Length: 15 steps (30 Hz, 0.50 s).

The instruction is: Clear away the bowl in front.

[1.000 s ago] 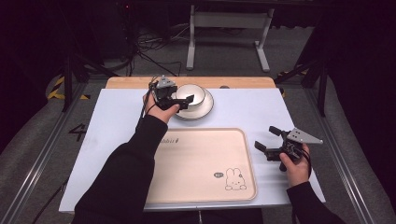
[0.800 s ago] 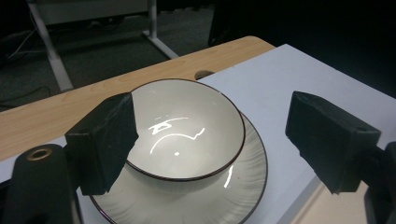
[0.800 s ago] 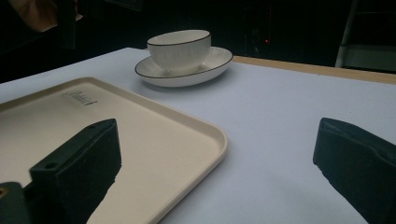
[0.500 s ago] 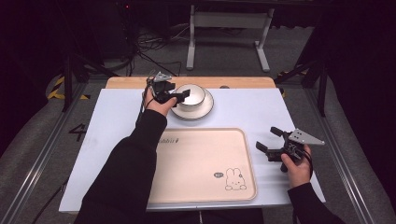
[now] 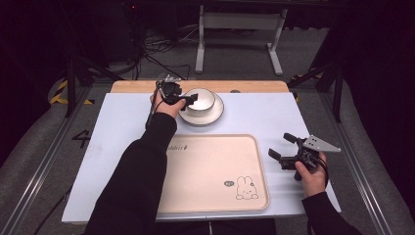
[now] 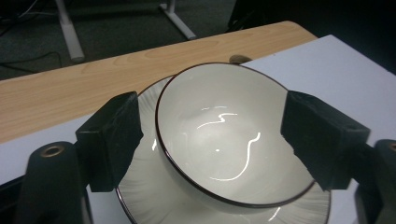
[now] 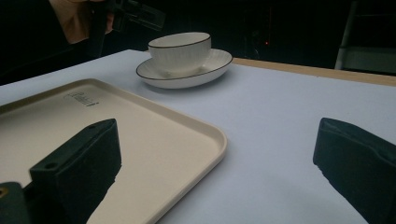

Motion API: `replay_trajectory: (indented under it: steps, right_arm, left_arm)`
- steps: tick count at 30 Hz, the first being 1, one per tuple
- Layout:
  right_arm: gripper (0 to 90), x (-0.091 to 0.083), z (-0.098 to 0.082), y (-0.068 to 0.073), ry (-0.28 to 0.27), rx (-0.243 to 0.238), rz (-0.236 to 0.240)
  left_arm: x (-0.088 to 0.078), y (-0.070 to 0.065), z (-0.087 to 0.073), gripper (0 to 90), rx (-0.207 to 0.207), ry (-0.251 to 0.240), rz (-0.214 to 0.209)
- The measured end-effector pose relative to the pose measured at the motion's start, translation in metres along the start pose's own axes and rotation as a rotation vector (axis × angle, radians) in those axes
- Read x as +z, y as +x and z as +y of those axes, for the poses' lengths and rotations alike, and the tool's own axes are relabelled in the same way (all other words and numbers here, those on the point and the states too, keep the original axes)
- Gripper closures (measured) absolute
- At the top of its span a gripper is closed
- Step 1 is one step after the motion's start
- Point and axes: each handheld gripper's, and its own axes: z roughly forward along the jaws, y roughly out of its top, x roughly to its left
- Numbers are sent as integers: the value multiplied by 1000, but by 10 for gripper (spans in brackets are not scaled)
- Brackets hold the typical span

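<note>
A white bowl (image 5: 198, 99) with a dark rim stands on a ribbed white plate (image 5: 215, 113) at the back of the table. My left gripper (image 5: 187, 99) reaches in from the bowl's left and straddles it. In the left gripper view the bowl (image 6: 224, 140) lies between the jaws of my left gripper (image 6: 212, 135), with a gap at the left pad. These jaws have just been opening. My right gripper (image 5: 280, 146) hovers open and empty to the right of the beige tray (image 5: 210, 166). It faces the bowl (image 7: 180, 51) from afar.
The beige tray with a rabbit print lies at the front middle on a white mat (image 5: 117, 122). A wooden strip (image 5: 137, 86) runs behind the plate. Beyond the table are metal stand legs (image 5: 235, 44) and cables.
My left gripper has shifted slightly left and lower, from over the bowl's edge to straddling the bowl. The right gripper has stayed put.
</note>
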Motion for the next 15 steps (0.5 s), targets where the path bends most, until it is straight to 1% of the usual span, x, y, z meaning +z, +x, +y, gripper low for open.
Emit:
replay_trajectory:
  steps: [3,6,8,12,13,15]
  right_arm:
    - [14,0,0,0,-2,-3,1]
    - [14,0,0,0,-3,-3,4]
    - [14,0,0,0,-2,-1,6]
    - [14,0,0,0,-2,-3,9]
    - [14,0,0,0,-2,-3,10]
    - [14,0,0,0,-2,-3,10]
  left_arm:
    - [7,2,-1,192,-14,4,11]
    - [13,4,-3,186,-21,24,23]
    - [16,5,-4,186,-26,35,27]
    - [20,7,-4,190,-28,40,28]
    - [21,7,-5,195,-37,43,36]
    - [23,8,-6,205,-39,50,30]
